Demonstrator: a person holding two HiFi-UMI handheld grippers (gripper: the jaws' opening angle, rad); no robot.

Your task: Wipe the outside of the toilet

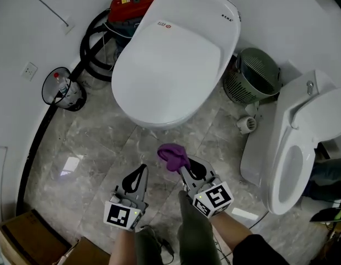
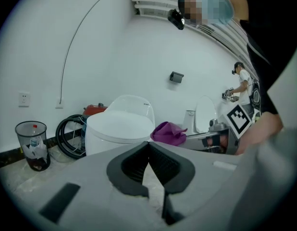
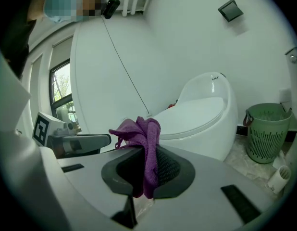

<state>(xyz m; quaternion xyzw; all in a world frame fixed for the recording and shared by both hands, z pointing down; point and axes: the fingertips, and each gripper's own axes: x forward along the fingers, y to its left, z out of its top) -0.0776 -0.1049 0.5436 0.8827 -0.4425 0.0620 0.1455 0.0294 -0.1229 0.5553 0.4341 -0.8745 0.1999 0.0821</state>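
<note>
**Desk:** What were the tongs doing?

**Photographer:** The right gripper [image 3: 147, 150] was clamped on a purple cloth [image 3: 138, 129], which bunched above the jaw tips and hung down between the pads. The left gripper [image 2: 149, 144] had its jaws pressed together at the tips, with nothing between them. The two sat side by side, low over the grey marble floor [image 1: 88, 148].

**Desk:** And the toilet?

**Photographer:** The white toilet [image 1: 176, 59], lid down, stood just ahead of both grippers. The cloth was near its front curve but clear of it.

**Desk:** What stood around it?

**Photographer:** A green slatted basket [image 1: 257, 76] stood at its right, with a second toilet [image 1: 294, 148], lid raised, beyond that. At its left sat a red vacuum [image 1: 128, 3] with a coiled black hose [image 1: 92, 48], and a clear bin [image 1: 61, 88] against the wall.
</note>
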